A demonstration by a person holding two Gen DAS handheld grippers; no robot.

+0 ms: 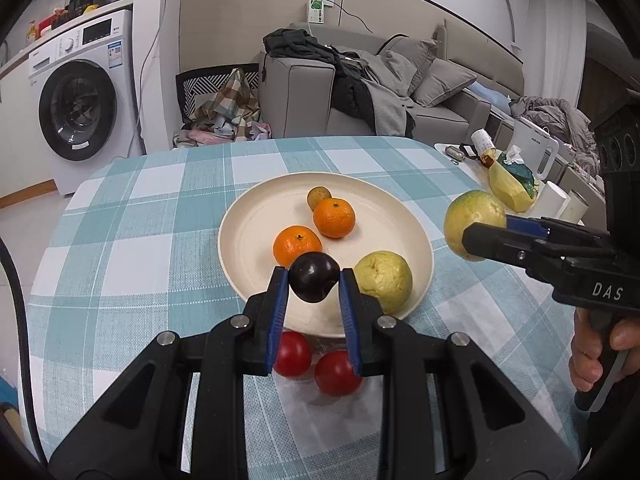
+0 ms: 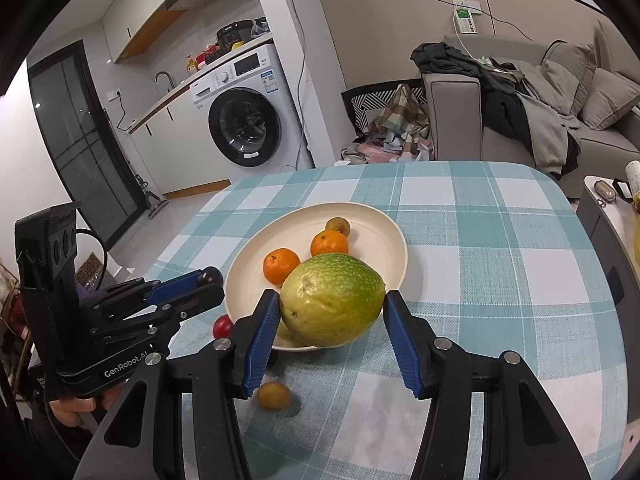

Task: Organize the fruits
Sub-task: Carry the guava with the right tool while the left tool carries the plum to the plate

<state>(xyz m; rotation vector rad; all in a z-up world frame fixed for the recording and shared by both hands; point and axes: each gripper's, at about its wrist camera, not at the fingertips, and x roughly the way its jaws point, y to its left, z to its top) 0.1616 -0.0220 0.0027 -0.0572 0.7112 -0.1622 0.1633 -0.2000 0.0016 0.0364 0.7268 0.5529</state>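
Holding: a dark plum (image 1: 313, 282) is clamped between the blue pads of the left gripper (image 1: 313, 285), raised over the near rim of the plate (image 1: 256, 216).
Left gripper, other view: it is seen at the left (image 2: 208, 280), its tips closed on the plum (image 2: 211, 276), beside the plate (image 2: 376, 232).
Right gripper: a large green-yellow guava (image 2: 332, 300) is gripped between its pads (image 2: 330, 316), above the plate's near edge.
Right gripper, other view: it is seen at the right (image 1: 486, 236), with the guava (image 1: 474, 222) carried in the air to the right of the plate, above the cloth.
Plate: cream and round, it is set on the checked tablecloth (image 1: 132, 216) near the table's middle.
On the plate: two oranges (image 1: 297, 246) (image 1: 334, 218) are laid just beside each other, a small brown fruit (image 1: 319, 197) is touching the far orange, and a pale yellow-green fruit (image 1: 384, 282) is placed at the near right rim.
On the cloth: two red tomatoes (image 1: 292, 354) (image 1: 338, 373) are found just beside the plate's near edge, under the left gripper; a second small brown fruit (image 2: 274, 396) is found near the plate, under the right gripper's left finger.
Background: a washing machine (image 1: 76, 108) and a grey sofa (image 1: 440, 92) are seen beyond the table.
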